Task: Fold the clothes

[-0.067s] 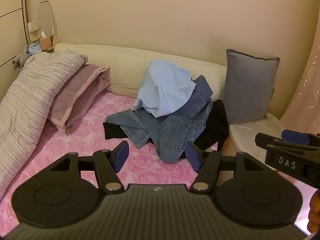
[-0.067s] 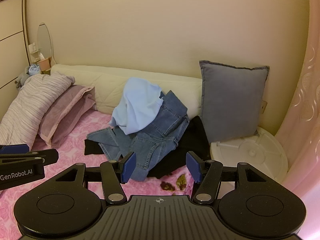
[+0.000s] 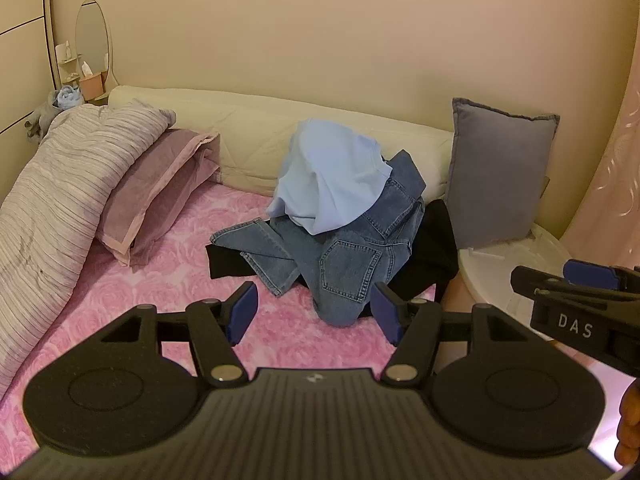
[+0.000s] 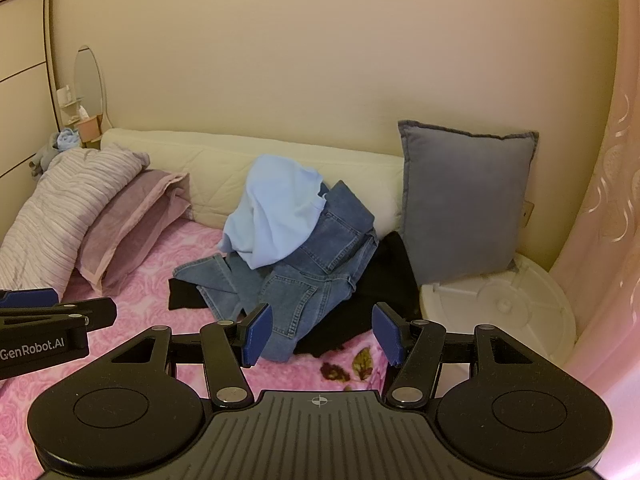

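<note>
A heap of clothes lies on the pink bed against the cream bolster. A light blue shirt [image 3: 336, 184] [image 4: 272, 216] tops it, crumpled blue jeans [image 3: 352, 264] [image 4: 304, 280] lie under it, and a black garment [image 3: 432, 248] [image 4: 384, 280] spreads beneath both. My left gripper [image 3: 316, 314] hovers open in front of the heap, nothing between its blue pads. My right gripper [image 4: 322, 330] is open too, short of the jeans, and shows at the right edge of the left wrist view [image 3: 576, 300]. The left gripper's side shows at the left edge of the right wrist view [image 4: 48, 320].
A striped duvet [image 3: 60, 208] and mauve pillow [image 3: 160, 192] lie at the left. A grey cushion [image 3: 500, 172] [image 4: 464, 208] leans on the wall at the right, above a white round plastic lid [image 4: 504, 304]. A pink curtain [image 4: 600, 240] hangs at the far right. Pink bedspread [image 3: 168, 280] lies bare in front.
</note>
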Demonstrator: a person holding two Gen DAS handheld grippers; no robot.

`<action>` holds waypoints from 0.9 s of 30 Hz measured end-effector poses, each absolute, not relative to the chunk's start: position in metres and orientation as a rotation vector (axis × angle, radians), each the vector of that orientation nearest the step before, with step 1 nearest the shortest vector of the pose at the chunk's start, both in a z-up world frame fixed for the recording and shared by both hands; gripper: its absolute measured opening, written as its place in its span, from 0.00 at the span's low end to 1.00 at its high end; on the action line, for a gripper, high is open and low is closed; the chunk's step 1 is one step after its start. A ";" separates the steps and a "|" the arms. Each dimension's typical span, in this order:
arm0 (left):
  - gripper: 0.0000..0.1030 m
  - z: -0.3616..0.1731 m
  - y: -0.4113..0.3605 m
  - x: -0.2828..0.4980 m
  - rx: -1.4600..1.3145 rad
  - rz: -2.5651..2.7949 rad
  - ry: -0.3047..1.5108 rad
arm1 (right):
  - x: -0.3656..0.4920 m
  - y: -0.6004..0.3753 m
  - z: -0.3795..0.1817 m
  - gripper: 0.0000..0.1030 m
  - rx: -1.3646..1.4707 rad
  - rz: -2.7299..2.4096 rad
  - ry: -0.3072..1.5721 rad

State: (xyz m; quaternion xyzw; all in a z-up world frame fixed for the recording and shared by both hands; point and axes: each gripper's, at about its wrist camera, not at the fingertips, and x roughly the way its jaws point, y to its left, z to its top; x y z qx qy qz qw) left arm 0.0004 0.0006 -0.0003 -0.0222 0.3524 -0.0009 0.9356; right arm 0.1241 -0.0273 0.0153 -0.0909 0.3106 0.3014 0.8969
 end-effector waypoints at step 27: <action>0.57 0.004 0.017 -0.007 -0.074 0.024 0.719 | 0.117 -0.022 0.018 0.57 -0.196 0.632 0.624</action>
